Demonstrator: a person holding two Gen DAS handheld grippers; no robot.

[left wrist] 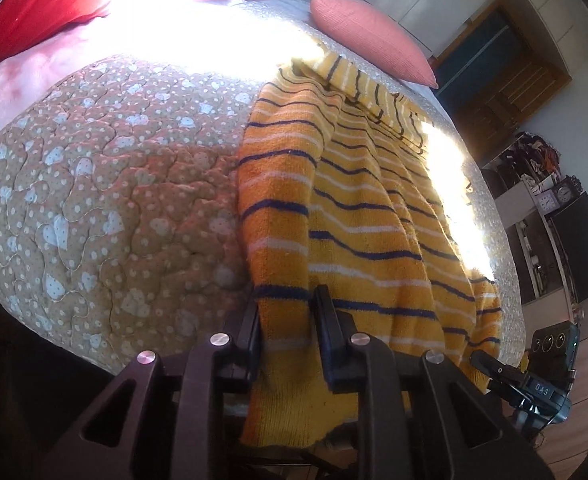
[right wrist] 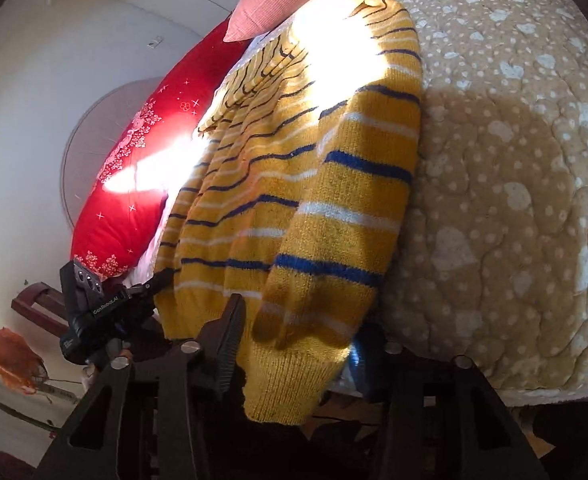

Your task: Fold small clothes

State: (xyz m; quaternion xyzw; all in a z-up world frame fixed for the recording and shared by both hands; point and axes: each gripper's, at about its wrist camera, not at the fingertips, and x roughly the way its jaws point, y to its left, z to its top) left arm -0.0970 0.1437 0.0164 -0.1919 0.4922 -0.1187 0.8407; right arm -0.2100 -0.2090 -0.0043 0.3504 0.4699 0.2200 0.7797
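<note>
Around, a quilted bedspread (left wrist: 105, 184) in tan with pale hearts and dots, covering the bed. At the far end, a red embroidered pillow (right wrist: 133, 176) and a smaller pink cushion (left wrist: 370, 36), the cushion just beyond the garment's far end. Hard sunlight across the bedspread and across the collar end, washing out detail there. Off the bed, shelving with small clocks (left wrist: 556, 198) and a wooden door (left wrist: 510, 80), both well apart from the work. Nothing between either tool and the cloth.

Left gripper (left wrist: 287, 322): narrowly parted, fingers (left wrist: 328, 320) closed onto the near end of the left folded-in sleeve, cloth pinched between them and hanging down past the bed's edge. Also seen from the right camera at lower left (right wrist: 149, 286), tips at the hem.

Right gripper (right wrist: 298, 344): wider apart, with the other sleeve's cuffed end bunched between; left finger (right wrist: 227, 344) against the knit, right finger mostly hidden behind the cloth, so a grip rather than mere contact, as far as visible. From the left camera, at the lower right hem corner (left wrist: 490, 364).

Striped sweater (left wrist: 358, 208): yellow with navy and white bands, flat on the bedspread, sleeves laid lengthwise over the body. Long axis straight away from both cameras, hem near, collar far toward the cushion.
</note>
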